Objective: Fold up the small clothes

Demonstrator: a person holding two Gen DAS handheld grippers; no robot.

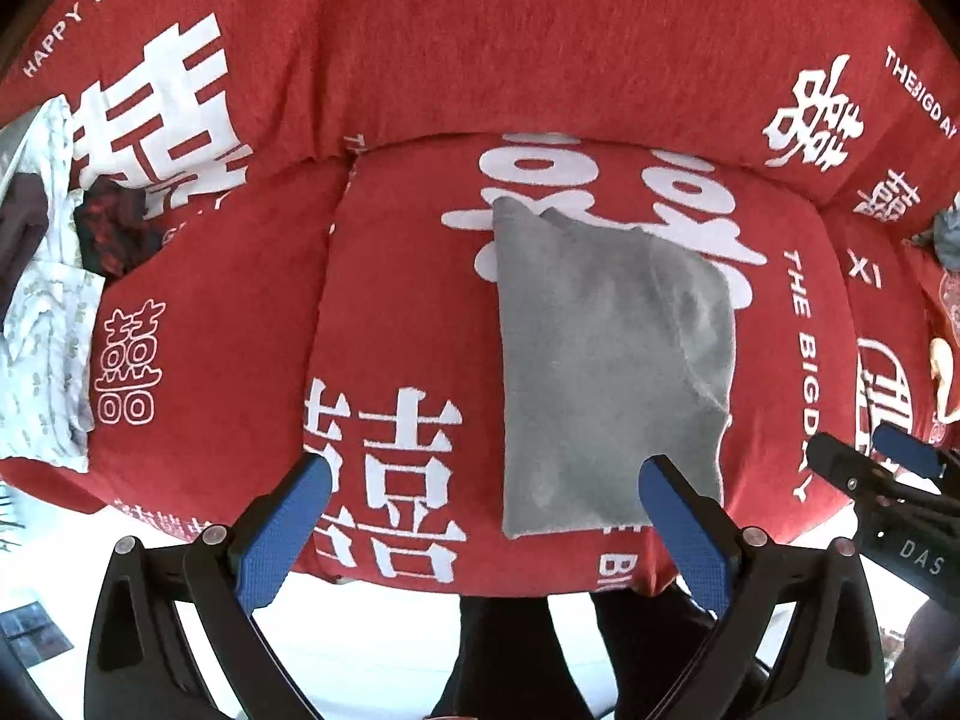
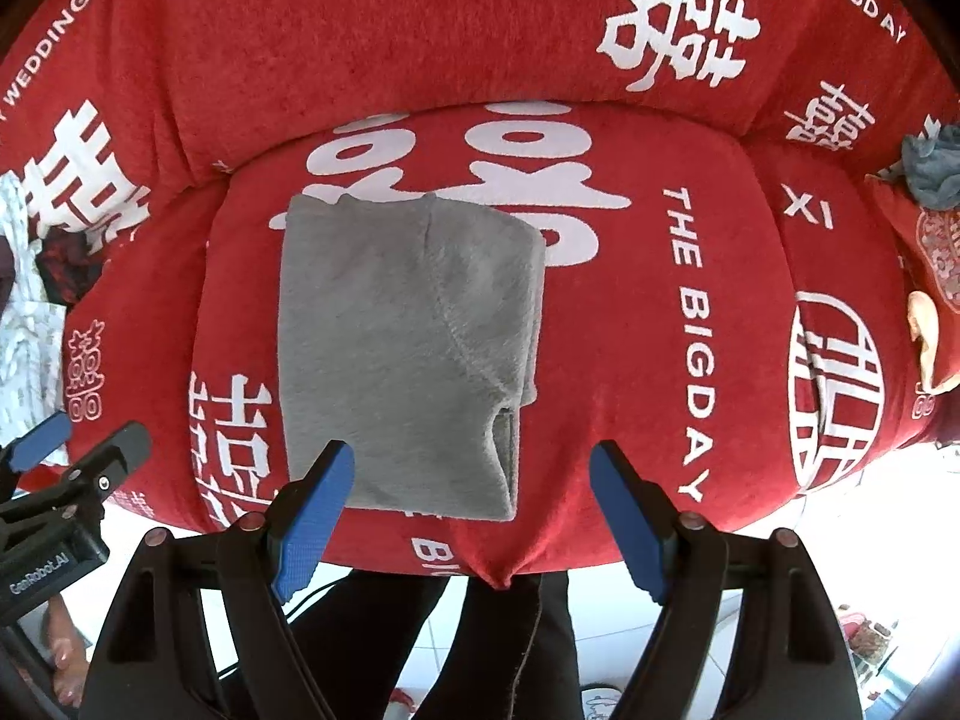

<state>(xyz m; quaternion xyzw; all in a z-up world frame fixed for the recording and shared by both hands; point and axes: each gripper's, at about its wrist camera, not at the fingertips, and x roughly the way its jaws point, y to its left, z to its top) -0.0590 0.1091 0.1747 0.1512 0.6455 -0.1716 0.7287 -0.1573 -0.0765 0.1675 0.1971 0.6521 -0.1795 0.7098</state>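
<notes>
A grey fleece garment point(image 1: 606, 360) lies folded into a rectangle on the middle cushion of a red sofa point(image 1: 420, 60); it also shows in the right wrist view point(image 2: 408, 348). My left gripper point(image 1: 486, 480) is open and empty, held above the cushion's front edge, its right finger over the garment's near corner. My right gripper point(image 2: 474, 468) is open and empty, above the garment's near edge. Each gripper shows in the other's view, the right one point(image 1: 870, 462) at the right edge and the left one point(image 2: 78, 444) at the left edge.
A pile of clothes point(image 1: 42, 276) lies on the left cushion, white patterned and dark pieces. A grey cloth point(image 2: 933, 168) and a red printed item point(image 2: 936, 252) lie on the right cushion. My legs point(image 2: 480, 648) and a white floor are below.
</notes>
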